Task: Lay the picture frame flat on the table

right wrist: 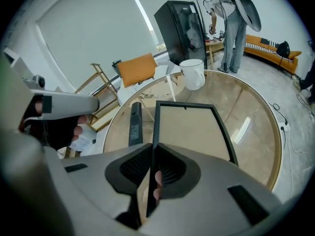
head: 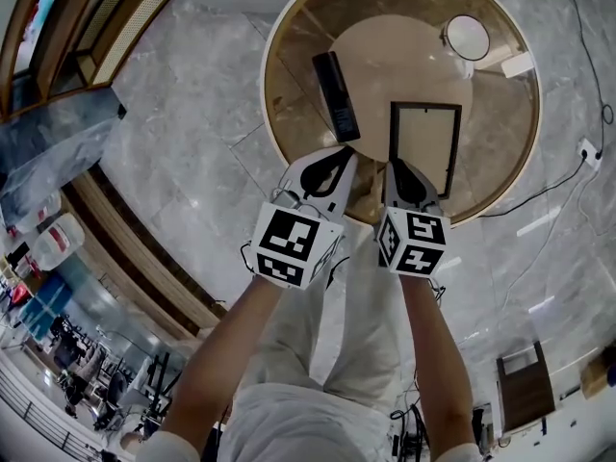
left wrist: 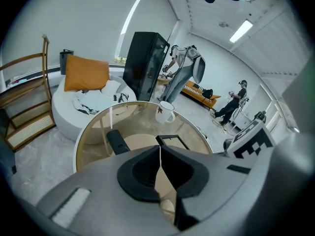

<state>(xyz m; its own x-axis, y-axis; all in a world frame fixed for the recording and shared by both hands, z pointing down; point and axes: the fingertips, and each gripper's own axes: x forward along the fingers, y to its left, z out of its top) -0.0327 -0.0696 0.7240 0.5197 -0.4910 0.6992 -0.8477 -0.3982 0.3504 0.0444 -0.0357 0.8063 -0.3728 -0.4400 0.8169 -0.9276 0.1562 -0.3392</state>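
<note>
Picture frame [head: 424, 147] edge pinched in right claw [right wrist: 151, 149], left claw [left wrist: 159, 149] closed, empty, glass table [head: 298, 46] below.

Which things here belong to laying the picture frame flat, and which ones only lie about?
For the job:
- picture frame
- right gripper, shut on the frame's edge
- round table

Just lying about:
- white mug
- long black box
- left gripper, shut and empty, takes no part

Picture frame [head: 424, 146] on round table [head: 298, 75], remote [head: 336, 95] to its left, mug [head: 467, 38] behind it
</note>
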